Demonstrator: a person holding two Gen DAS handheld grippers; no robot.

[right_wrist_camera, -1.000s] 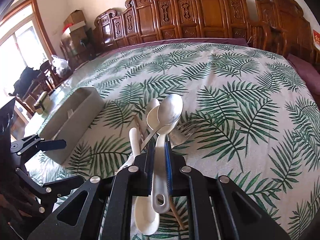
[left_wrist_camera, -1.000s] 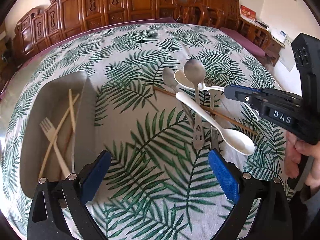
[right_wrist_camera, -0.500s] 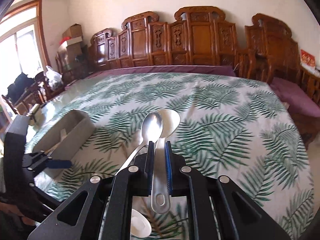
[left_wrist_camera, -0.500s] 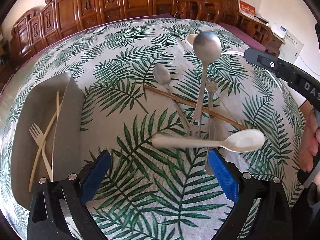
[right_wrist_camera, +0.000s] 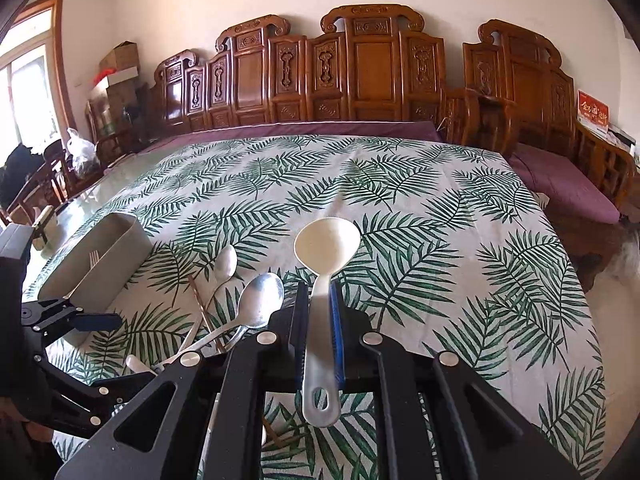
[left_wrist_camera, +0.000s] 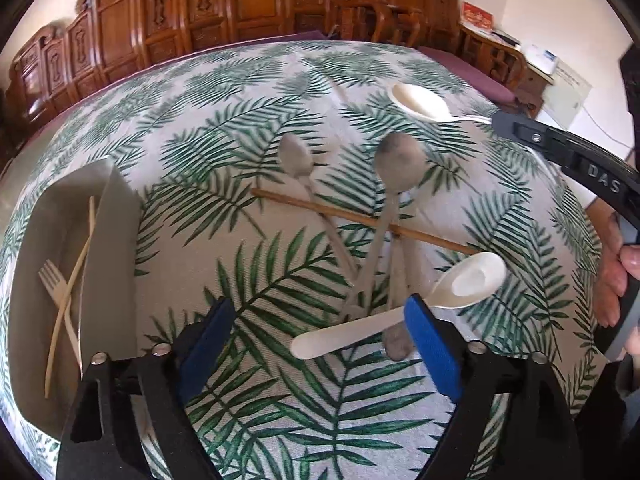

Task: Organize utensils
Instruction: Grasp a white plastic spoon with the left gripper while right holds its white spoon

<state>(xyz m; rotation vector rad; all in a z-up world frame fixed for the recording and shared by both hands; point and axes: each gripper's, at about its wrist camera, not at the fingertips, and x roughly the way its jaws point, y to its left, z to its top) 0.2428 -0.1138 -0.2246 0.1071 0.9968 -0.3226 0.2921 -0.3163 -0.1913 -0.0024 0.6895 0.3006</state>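
Note:
My right gripper is shut on the handle of a white spoon and holds it above the table; the same white spoon shows at the upper right of the left wrist view. On the leaf-print cloth lie two metal spoons, a wooden chopstick and a second white spoon. My left gripper hovers low over that second spoon. Its jaws are closing, the handle end lies between them, and the pads do not press on it.
A grey tray at the left holds a pale fork and chopsticks. A person's hand grips the right tool at the right edge. Carved wooden chairs line the table's far side.
The right gripper has lifted the white spoon off the pile. A metal spoon that rose with it has dropped back onto the cloth. The other white spoon swung round, and the left jaws narrowed.

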